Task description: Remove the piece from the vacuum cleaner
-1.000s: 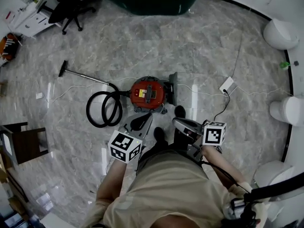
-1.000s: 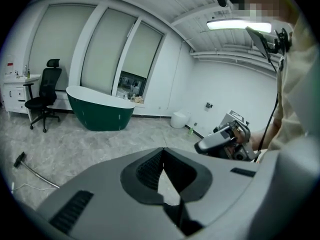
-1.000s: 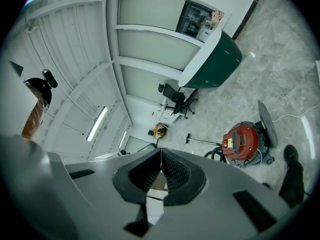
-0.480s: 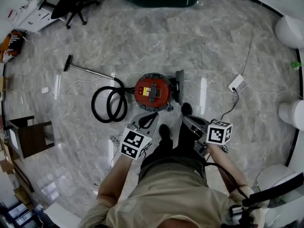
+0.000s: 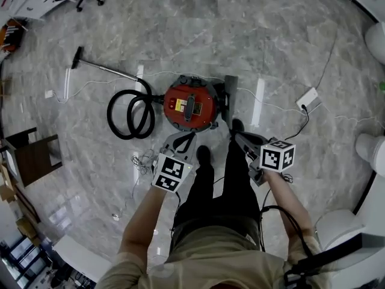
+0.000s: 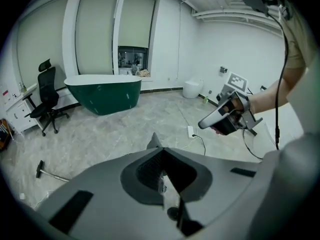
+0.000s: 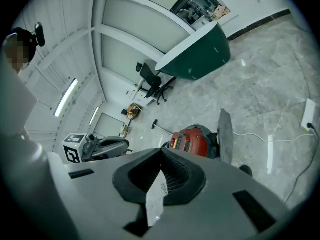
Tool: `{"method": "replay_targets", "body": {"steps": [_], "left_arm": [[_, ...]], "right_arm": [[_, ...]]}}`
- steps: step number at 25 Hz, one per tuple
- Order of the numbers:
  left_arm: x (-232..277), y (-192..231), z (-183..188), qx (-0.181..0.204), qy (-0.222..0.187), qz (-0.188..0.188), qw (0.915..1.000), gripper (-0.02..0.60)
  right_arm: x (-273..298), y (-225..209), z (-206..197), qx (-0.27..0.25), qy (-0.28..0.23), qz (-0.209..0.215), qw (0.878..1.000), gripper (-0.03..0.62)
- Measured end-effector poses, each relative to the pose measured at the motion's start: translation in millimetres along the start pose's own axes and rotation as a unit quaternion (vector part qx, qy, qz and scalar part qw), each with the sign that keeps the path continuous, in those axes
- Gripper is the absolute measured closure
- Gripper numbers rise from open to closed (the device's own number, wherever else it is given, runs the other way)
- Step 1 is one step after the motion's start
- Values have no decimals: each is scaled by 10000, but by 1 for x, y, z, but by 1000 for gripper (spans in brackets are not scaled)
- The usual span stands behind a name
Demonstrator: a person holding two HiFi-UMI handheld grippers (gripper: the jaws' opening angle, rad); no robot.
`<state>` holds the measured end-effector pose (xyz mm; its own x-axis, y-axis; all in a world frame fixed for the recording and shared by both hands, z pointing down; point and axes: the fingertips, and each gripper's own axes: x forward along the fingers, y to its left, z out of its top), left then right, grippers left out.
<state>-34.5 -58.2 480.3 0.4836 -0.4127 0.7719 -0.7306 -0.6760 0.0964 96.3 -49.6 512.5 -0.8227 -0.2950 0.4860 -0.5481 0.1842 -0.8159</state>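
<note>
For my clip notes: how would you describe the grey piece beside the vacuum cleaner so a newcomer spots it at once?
On the marble floor, find the round red vacuum cleaner near the head view's middle. On its side away from the coiled black hose stands a flat grey piece, on edge. Unlike the hose and thin wand, it is a broad upright slab.

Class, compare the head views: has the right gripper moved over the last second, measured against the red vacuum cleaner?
Yes. The right gripper has shifted slightly nearer the red vacuum cleaner. The camera moved too, so the shift looks small.
</note>
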Motion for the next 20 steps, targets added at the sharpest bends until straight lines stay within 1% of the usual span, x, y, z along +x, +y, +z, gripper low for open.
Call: {"method": "replay_targets", "body": {"steps": [5, 10, 14, 17, 20], "left_arm": [[36, 17, -25, -8, 177, 116, 9998, 578], [77, 43, -50, 65, 324, 386, 9987, 578], [102, 58, -72, -67, 358, 517, 9980, 578], [120, 66, -88, -125, 407, 548, 9976, 578], [135, 74, -99, -237, 271, 521, 9980, 578]], "right_arm": [[22, -35, -1, -75, 169, -173, 9997, 592], [50, -77, -12, -347, 509, -470, 9970, 592], [73, -108, -26, -578, 821, -673, 9927, 592], [87, -133, -29, -658, 953, -848, 9896, 592], [102, -155, -27, -731, 1054, -975, 9869, 592]]}}
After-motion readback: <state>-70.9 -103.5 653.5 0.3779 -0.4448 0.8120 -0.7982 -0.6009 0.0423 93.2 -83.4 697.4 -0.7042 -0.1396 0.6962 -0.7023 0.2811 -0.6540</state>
